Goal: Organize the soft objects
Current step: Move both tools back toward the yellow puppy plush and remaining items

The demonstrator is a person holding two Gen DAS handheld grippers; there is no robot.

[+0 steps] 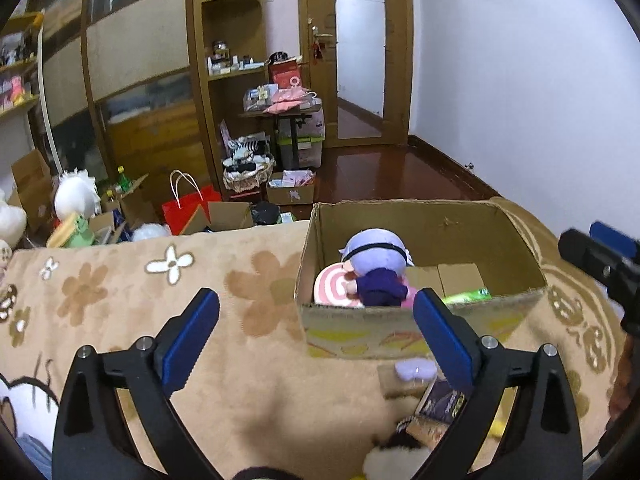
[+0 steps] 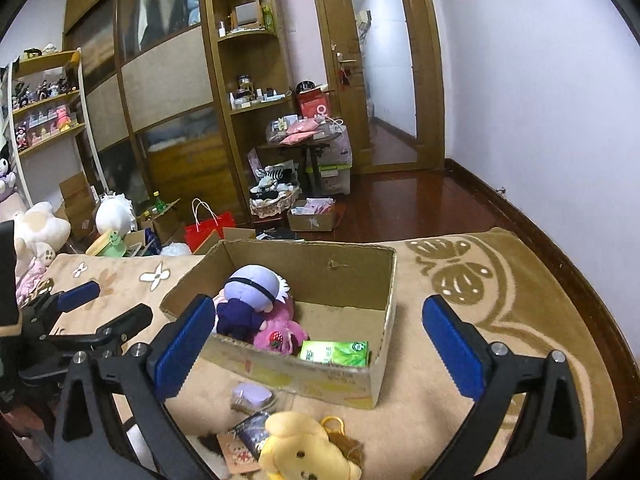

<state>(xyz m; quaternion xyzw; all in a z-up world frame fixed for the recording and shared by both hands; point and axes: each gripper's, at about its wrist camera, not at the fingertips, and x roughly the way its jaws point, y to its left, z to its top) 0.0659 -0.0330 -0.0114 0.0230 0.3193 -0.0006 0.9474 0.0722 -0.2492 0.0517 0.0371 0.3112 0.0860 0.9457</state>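
Observation:
An open cardboard box (image 1: 420,332) (image 2: 320,378) stands on a beige flowered blanket. In it lie a purple-haired doll (image 1: 378,268) (image 2: 250,300), a pink plush (image 2: 280,330) (image 1: 334,286) and a green packet (image 2: 334,352) (image 1: 466,295). A yellow plush (image 2: 308,448) lies on the blanket in front of the box, beside a lilac item (image 2: 251,394) (image 1: 414,369) and small packets (image 1: 440,400). My left gripper (image 1: 316,332) is open and empty, left of the box front. My right gripper (image 2: 316,344) is open and empty, above the box's near wall.
Beyond the blanket's far edge lie cartons, a red paper bag (image 2: 208,230), white plush toys (image 2: 116,212) and a basket (image 2: 274,200). A wooden wardrobe, shelves and a door stand behind. The other gripper shows at the left edge of the right wrist view (image 2: 76,300).

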